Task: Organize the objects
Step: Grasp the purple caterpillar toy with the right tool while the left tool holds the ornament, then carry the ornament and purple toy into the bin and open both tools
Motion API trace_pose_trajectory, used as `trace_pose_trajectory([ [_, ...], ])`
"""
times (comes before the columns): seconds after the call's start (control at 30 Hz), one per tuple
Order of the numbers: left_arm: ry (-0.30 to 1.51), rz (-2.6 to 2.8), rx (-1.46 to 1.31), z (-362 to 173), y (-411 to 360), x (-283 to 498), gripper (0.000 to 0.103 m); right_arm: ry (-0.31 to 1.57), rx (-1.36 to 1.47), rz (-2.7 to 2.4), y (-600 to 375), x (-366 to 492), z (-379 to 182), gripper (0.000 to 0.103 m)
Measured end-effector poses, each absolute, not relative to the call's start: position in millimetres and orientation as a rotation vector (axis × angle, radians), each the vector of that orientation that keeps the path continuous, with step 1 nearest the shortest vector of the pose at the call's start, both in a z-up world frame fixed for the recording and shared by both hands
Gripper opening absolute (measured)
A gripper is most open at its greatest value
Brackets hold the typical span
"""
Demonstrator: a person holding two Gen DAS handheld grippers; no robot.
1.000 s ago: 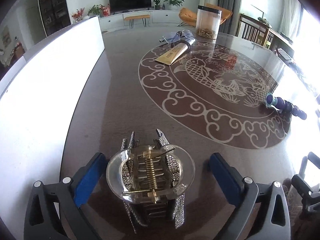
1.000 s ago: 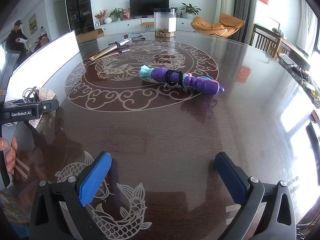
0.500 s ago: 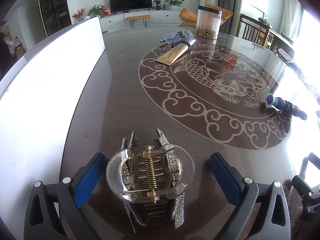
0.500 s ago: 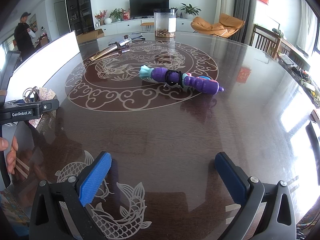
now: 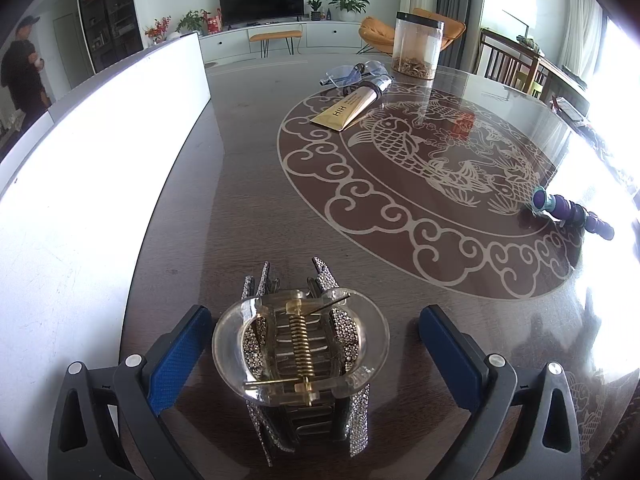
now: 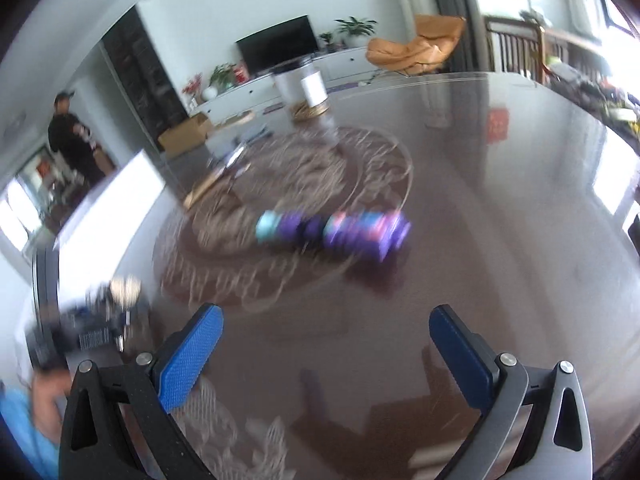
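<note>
A clear hair claw clip with rhinestone teeth and a gold spring stands on the dark table between the blue pads of my left gripper. The jaws are wide open and clear of the clip on both sides. My right gripper is open and empty above the table; its view is blurred. A purple and teal toy lies ahead of it; it also shows at the right edge of the left wrist view.
A gold tube, glasses and a clear jar lie at the far side of the table. A white board runs along the left. A person stands in the background.
My right gripper has swung and tilted, blurring its view; the purple toy now sits closer and more central. The left gripper and clip have not moved.
</note>
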State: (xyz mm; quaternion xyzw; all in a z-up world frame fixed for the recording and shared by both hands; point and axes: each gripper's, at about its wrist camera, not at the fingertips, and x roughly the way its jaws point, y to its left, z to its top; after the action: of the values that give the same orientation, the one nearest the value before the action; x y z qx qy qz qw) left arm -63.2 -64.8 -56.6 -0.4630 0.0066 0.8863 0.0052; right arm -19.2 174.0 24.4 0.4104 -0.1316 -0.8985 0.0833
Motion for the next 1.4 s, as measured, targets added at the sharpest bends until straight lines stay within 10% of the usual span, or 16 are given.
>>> trace_pose_trajectory([
  [0.4,0.021,2.776,-1.449,-57,-64,-63,0.103,-0.466,1.472,-2.098,161,-100,-4,0.101],
  [0.77,0.052,2.704,-1.503,-56,-64,-69,0.103,-0.139,1.6,-2.272,94,-127,17,0.099],
  [0.87,0.072,2.652,-1.55,-54,-67,-71,0.102,-0.058,1.732,-2.268,68,-143,-3,0.072],
  [0.9,0.07,2.669,-1.529,-53,-70,-69,0.093,0.054,1.717,-2.322,58,-142,-1,0.063],
  [0.93,0.067,2.703,-1.473,-48,-72,-65,0.056,0.148,1.736,-2.329,50,-140,-2,0.031],
  [0.97,0.072,2.711,-1.451,-45,-74,-62,0.053,0.243,1.726,-2.345,43,-136,-1,0.021],
  [1.4,-0.168,2.762,-1.069,28,-97,31,0.053,-0.038,1.225,-2.428,49,-33,100,0.019],
])
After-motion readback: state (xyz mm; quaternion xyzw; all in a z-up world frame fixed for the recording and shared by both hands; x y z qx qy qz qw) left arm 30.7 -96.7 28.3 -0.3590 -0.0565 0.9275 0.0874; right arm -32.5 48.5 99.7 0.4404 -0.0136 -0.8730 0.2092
